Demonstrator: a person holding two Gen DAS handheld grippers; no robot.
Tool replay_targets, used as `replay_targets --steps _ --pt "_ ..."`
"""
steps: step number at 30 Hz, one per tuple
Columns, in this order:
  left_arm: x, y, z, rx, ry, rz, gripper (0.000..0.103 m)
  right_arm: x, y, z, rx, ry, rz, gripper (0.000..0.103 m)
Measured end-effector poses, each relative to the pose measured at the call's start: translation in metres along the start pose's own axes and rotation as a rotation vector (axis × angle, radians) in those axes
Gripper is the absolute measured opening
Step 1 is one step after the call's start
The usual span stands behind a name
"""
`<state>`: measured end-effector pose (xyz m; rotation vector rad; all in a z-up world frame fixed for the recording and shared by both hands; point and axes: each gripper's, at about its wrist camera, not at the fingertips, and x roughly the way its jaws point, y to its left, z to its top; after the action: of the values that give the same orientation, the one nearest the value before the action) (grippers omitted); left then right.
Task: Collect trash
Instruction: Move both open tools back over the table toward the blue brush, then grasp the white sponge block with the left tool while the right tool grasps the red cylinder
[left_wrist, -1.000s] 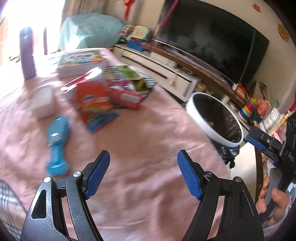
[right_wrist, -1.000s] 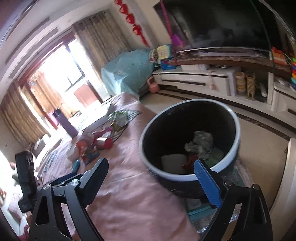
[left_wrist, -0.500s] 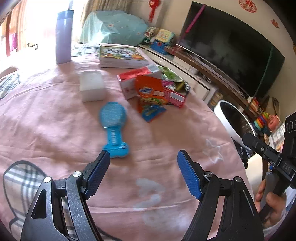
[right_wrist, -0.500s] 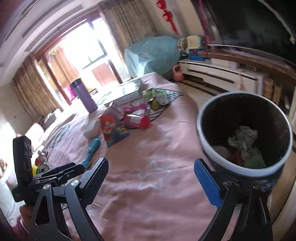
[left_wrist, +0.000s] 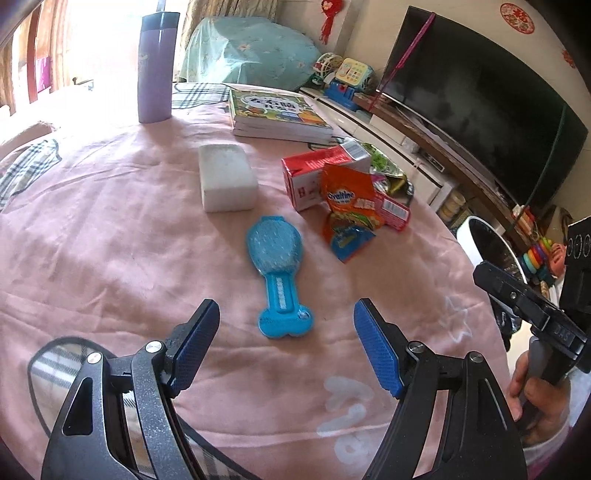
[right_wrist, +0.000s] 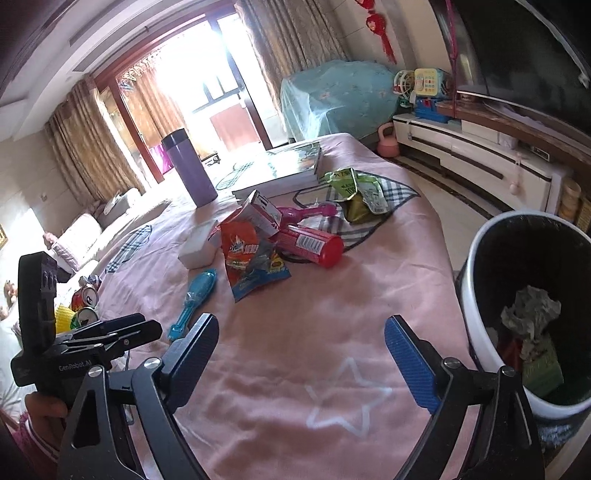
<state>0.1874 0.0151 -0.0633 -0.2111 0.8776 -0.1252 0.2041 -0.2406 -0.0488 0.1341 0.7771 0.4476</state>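
Both tongs empty: left gripper (left_wrist: 286, 332) has its jaws wide apart above the pink quilted cloth (left_wrist: 110, 240), nothing between the pads; right gripper (right_wrist: 301, 350) also has nothing between its jaws, which are closing slightly on air. Trash sits mid-table in a heap: orange foil snack wrapper (left_wrist: 349, 206) lying over a red-and-white carton (left_wrist: 314, 173) and against a red cylindrical canister (right_wrist: 314, 245), green crumpled packets (right_wrist: 360, 194) further back; white round bin with black liner (right_wrist: 476, 280) stands off the table edge on the right gripper's side, already holding crumpled paper. Risks, as I judge them: the blue bone-handled plastic brush (left_wrist: 277, 273) lies directly ahead of the left jaws, nearer than any wrapper, so a straight reach could grab the wrong thing; same goes for the white foam block (left_wrist: 227, 177), the purple tumbler (left_wrist: 155, 70) and the stack of books (left_wrist: 277, 114), probably not trash; the wrapper is thin and flat on soft cloth, so the pads may pinch the cloth with it or slip off the foil; items overlap, so pulling one could drag or roll the canister toward the edge; both grippers heading for one heap could clash; the bin is beyond the table edge, so a light wrapper released early may miss the rim.
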Motion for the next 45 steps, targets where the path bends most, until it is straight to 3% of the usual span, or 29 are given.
replay_targets --steps 5,20,28,30,31,32,33,34,38,45 --pt "0.005 0.007 0.012 -0.01 0.0 0.016 0.077 0.014 0.003 0.011 -0.033 0.006 0.001 0.08" --pt "0.055 0.034 0.071 -0.013 0.029 0.094 0.077 0.078 0.005 0.043 -0.138 0.075 -0.015 0.073" --pt "0.093 0.053 0.104 -0.035 0.044 0.121 0.077 0.122 0.013 0.055 -0.257 0.138 -0.053 0.073" --pt "0.101 0.05 0.104 -0.007 0.056 0.126 0.077 0.128 0.013 0.055 -0.253 0.159 -0.056 0.069" --pt "0.104 0.049 0.103 0.006 0.06 0.129 0.074 0.131 0.011 0.055 -0.246 0.171 -0.053 0.062" --pt "0.106 0.047 0.102 0.02 0.064 0.132 0.07 0.131 0.011 0.055 -0.241 0.174 -0.048 0.055" --pt "0.107 0.045 0.1 0.029 0.065 0.132 0.059 0.13 0.011 0.055 -0.24 0.174 -0.048 0.054" --pt "0.107 0.042 0.098 0.045 0.061 0.13 0.056 0.129 0.012 0.054 -0.242 0.176 -0.048 0.052" --pt "0.097 0.039 0.093 0.062 0.04 0.119 0.053 0.113 0.013 0.047 -0.226 0.177 -0.033 0.043" --pt "0.051 0.029 0.068 0.072 -0.003 0.062 0.052 0.065 -0.007 0.023 -0.084 0.15 -0.026 0.04"
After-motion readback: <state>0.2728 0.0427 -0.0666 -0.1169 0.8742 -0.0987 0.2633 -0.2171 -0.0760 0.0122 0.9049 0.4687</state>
